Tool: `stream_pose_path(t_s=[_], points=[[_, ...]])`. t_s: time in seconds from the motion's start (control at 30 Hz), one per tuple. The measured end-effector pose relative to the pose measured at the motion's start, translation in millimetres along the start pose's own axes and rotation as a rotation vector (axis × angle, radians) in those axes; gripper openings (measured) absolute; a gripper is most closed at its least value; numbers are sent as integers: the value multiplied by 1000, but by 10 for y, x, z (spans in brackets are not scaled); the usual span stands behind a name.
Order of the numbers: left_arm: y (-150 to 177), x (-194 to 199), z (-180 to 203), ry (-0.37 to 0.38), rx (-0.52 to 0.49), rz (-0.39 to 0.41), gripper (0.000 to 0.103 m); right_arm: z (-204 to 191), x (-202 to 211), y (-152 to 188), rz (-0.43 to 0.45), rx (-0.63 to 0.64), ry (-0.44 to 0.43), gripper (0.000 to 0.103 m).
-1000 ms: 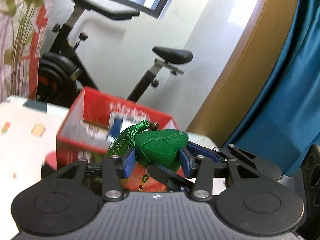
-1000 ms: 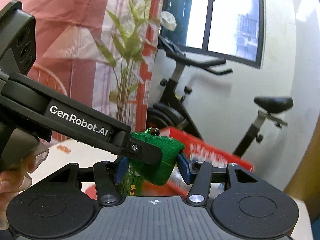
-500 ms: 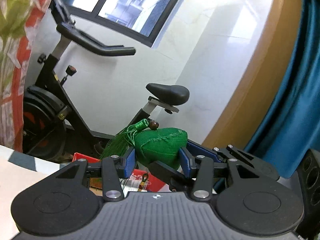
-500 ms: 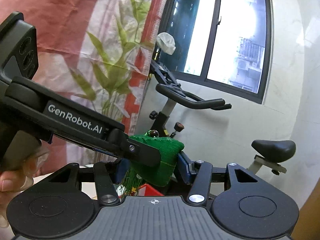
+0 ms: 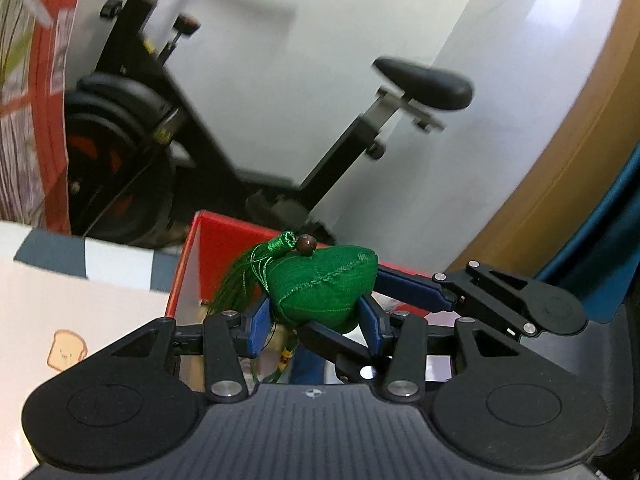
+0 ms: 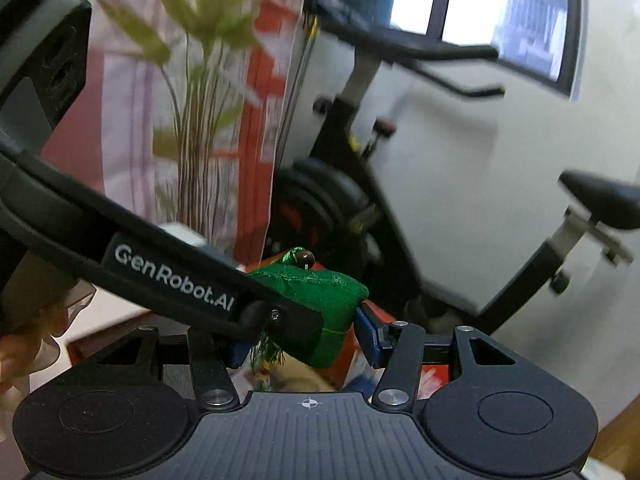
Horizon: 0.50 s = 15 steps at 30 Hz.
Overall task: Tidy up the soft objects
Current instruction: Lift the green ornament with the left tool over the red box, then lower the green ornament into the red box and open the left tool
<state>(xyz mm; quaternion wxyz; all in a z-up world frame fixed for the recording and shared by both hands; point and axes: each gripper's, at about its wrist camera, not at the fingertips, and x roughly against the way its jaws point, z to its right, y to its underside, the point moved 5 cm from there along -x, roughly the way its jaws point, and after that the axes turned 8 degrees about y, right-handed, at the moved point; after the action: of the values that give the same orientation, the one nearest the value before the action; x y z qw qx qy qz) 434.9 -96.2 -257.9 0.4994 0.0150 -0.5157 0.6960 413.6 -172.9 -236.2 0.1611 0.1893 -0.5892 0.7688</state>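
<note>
Left tool point(image 5: 316, 322): clamped on the green sachet point(image 5: 324, 286), blue pads pressed against its two sides.
Right tool point(image 6: 298, 346): clamped on the same sachet from a crossing angle; its right pad is seen against the fabric, its left pad is hidden behind the other tool's arm.
Sachet place: held in the air between both tools, above the near part of the red box point(image 5: 224, 240); its tassel point(image 5: 240, 280) is seen hanging toward 8 o'clock in the left wrist view, with a brown bead point(image 5: 306, 244) at the top.
Step judged: the sachet is being carried to the box for dropping in.
Risk, double grip: if the tools are drawn apart or released unevenly, the soft body may be stretched, or swung on one tool and dropped wide of the box.
Risk, tassel: the loose threads could be caught on a pad or on the box wall.
Risk, crossing arms: the two tools lie against each other, so a twist could knock them together.
Edges: the box's red wall stands at 10 o'clock of the sachet; the table point(image 5: 80, 312) extends toward 8 o'clock.
Open room: free space is seen above the box; an exercise bike point(image 5: 160, 120) stands well behind.
</note>
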Motion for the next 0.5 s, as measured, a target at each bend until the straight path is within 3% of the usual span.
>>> stream_pose_path(t_s=[0.33, 0.5], points=[[3, -181, -160, -50, -13, -43, 49, -17, -357, 161, -121, -48, -20, 49], [11, -93, -126, -59, -53, -29, 49, 51, -364, 210, -151, -85, 34, 49]])
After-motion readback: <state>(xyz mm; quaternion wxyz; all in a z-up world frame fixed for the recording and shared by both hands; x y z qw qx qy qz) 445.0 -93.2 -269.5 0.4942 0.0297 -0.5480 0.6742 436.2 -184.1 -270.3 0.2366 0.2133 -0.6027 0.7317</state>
